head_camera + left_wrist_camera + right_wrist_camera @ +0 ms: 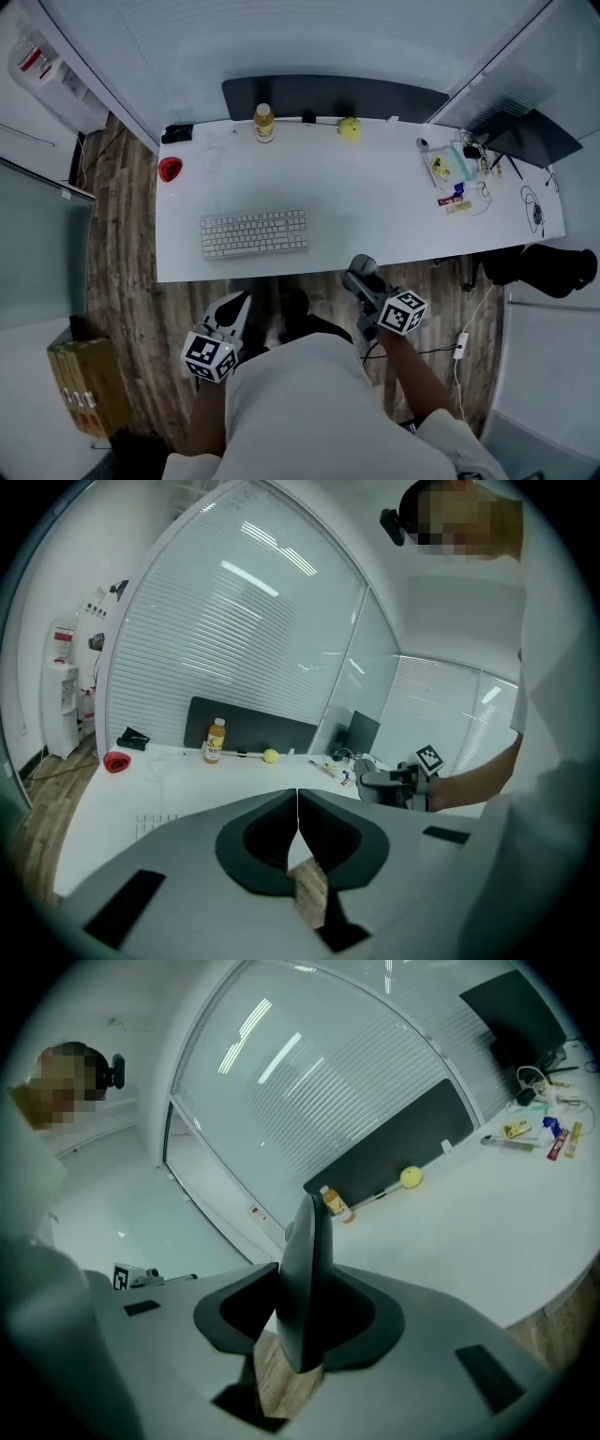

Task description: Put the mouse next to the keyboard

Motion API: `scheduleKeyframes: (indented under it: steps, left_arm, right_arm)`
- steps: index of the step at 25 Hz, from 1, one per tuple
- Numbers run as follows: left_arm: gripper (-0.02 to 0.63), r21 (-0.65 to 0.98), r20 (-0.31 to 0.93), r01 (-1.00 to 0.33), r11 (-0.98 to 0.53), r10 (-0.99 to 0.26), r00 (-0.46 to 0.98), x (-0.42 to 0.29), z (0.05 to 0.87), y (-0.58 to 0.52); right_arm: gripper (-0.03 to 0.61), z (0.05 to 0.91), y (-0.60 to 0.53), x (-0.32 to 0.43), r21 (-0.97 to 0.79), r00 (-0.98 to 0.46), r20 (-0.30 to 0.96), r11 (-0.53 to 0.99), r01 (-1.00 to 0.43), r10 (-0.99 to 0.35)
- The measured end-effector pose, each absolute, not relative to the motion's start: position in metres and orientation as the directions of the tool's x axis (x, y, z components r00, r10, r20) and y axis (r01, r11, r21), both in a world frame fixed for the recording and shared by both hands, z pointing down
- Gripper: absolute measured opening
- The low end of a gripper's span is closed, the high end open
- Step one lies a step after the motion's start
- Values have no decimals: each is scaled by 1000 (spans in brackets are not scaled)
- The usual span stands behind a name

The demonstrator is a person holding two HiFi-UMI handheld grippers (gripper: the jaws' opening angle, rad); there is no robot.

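Closest to the person, the left gripper (297,832) has its jaws pressed together with nothing between them. It hangs low in front of the body, apparently kept out of the way because the job needs only one tool.

The right gripper (298,1330) pinches a dark grey computer mouse (302,1279) between its pads. The mouse stands on edge, gripped across its flanks, likely because that is its narrowest span. In the head view the mouse (364,268) is carried at the front edge of the white rectangular desk (375,206), not yet resting on it.

Further in, the white slim keyboard (253,232) lies flat, to the left of the mouse. The bare desktop on its right is the natural landing place.

Along the far edge stand an orange-capped juice bottle (264,123) and a yellow ball (350,128), well apart from that spot, so neither should hinder the set-down.
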State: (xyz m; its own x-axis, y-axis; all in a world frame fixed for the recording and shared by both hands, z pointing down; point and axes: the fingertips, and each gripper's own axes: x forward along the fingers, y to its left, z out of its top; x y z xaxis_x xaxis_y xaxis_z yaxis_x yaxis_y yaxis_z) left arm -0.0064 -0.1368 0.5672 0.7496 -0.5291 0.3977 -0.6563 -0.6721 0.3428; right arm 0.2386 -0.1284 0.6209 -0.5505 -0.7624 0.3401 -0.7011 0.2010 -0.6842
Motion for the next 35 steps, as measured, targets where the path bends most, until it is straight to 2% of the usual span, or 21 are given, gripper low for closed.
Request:
scheduleKeyframes:
  steps: [14, 25, 35]
  left_arm:
    - [19, 368, 482, -722, -587, -543, 687, 38, 606, -156]
    - [20, 397, 512, -709, -583, -500, 698, 36, 641, -170]
    - [19, 440, 533, -702, -560, -466, 706, 22, 663, -177]
  right_arm:
    - [153, 715, -193, 245, -700, -674, 464, 228, -677, -575]
    - [153, 789, -219, 236, -658, -620, 595, 133, -741, -511]
    - [153, 849, -230, 231, -571, -547, 735, 70, -818, -401]
